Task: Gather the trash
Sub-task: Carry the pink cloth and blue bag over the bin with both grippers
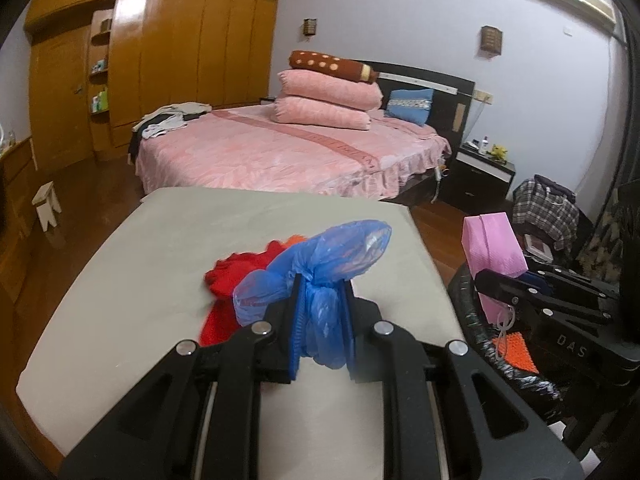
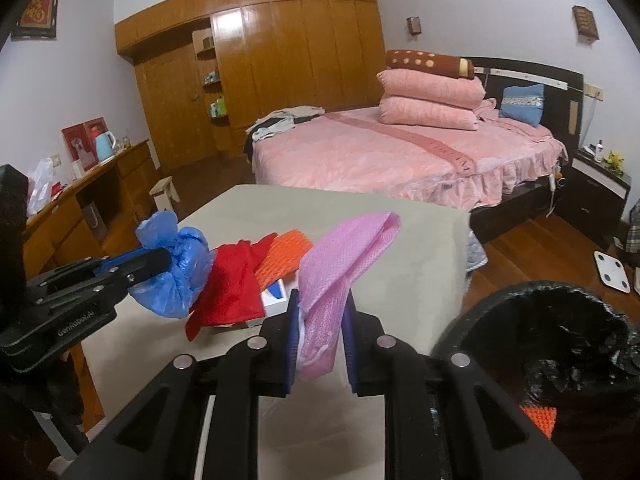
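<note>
While the black-lined bin [image 2: 560, 332] waits low beside the table's [image 2: 400, 240] right edge, the right gripper [image 2: 320, 320], clamped on a pink mesh cloth [image 2: 340, 256], hangs nearer it; the left gripper [image 1: 322, 304], pinching a crumpled blue plastic bag [image 1: 332, 256], sits farther off over the tabletop.

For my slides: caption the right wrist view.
Right tool grips pink mesh cloth beside black-lined bin.

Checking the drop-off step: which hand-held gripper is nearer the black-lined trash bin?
Right. The right hand-held gripper, clamping the pink cloth, is beside the trash bin. The left hand-held gripper, clamping the blue plastic bag, is over the table, farther away.
</note>
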Demonstrator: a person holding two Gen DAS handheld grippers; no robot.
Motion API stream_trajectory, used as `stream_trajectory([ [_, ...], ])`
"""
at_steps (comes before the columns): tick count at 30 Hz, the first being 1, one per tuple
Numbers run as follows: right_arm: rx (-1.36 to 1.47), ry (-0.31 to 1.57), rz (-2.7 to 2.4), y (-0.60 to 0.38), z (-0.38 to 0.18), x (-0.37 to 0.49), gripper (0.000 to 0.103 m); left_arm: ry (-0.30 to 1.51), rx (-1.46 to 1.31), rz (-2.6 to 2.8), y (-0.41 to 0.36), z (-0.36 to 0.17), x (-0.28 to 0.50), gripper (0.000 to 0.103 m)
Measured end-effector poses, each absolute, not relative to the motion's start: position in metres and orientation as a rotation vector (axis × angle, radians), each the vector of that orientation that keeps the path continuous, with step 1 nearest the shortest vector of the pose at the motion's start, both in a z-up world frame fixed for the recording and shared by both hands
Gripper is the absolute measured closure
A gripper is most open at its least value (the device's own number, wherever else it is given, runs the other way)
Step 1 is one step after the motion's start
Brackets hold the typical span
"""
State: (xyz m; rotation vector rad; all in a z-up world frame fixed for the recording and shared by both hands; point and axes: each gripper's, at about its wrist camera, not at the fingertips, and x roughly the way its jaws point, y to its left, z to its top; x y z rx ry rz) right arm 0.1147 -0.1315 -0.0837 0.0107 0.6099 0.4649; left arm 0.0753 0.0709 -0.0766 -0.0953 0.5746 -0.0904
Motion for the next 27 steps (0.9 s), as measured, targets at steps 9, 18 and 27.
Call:
stream_trajectory([
  [9,0.032,0.589,0.337,-0.188,-0.075,0.109,0.084,0.548,-0.061,-0.216,0.019,-0.068,0.082,0.087],
  [18,0.040,0.588,0.194,-0.251,-0.076,0.104,0.084,0.545,-0.022,-0.370,-0.045,-0.069,0.092,0.087],
  [27,0.052,0.591,0.076,-0.303,-0.079,0.096,0.084,0.561,-0.019,-0.524,-0.114,-0.073,0.113,0.087],
])
